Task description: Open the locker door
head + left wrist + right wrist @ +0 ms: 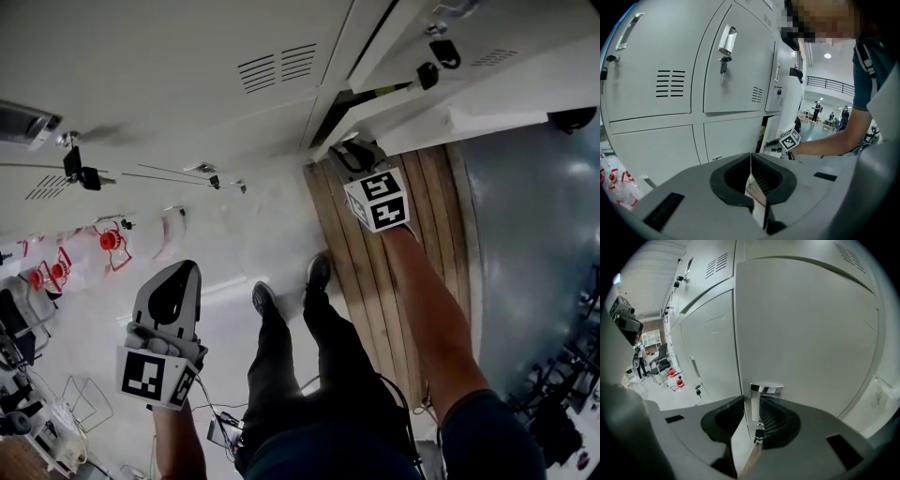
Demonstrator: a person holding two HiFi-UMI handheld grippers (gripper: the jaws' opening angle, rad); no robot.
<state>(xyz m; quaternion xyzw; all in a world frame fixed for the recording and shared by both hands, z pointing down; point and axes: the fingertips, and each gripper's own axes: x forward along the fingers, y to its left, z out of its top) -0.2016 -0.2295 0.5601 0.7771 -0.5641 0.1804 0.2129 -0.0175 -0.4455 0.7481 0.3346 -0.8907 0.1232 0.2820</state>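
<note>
**Right gripper on the door edge, left one shut and held low**

Dark trousers [291, 375] fill the bottom of the head view, ending in two shoes [265, 298] on a pale grey floor [234, 225]. Beside the left leg hangs the left gripper [176, 281], its jaws pressed together with nothing between them, well apart from the lockers.

The right gripper [752, 413] reaches out over a strip of wooden planks [375, 281] that runs along the foot of the lockers. Its jaws are clamped on the edge of the locker door [806, 324], one jaw either side of the panel, and the ribbed pad lies against the chrome handle [766, 390]. A small key [759, 432] dangles just below the handle. The door stands ajar, with a dark gap beside it.

The bank of grey lockers [647, 70] has vent slots and keys in the locks. Red-and-white objects [111, 239] lie on the floor to the left. To the right of the planks the floor is a glossy blue-grey [534, 234]. Past the lockers, the left gripper view shows a lit hall with a railing and small, distant figures.
</note>
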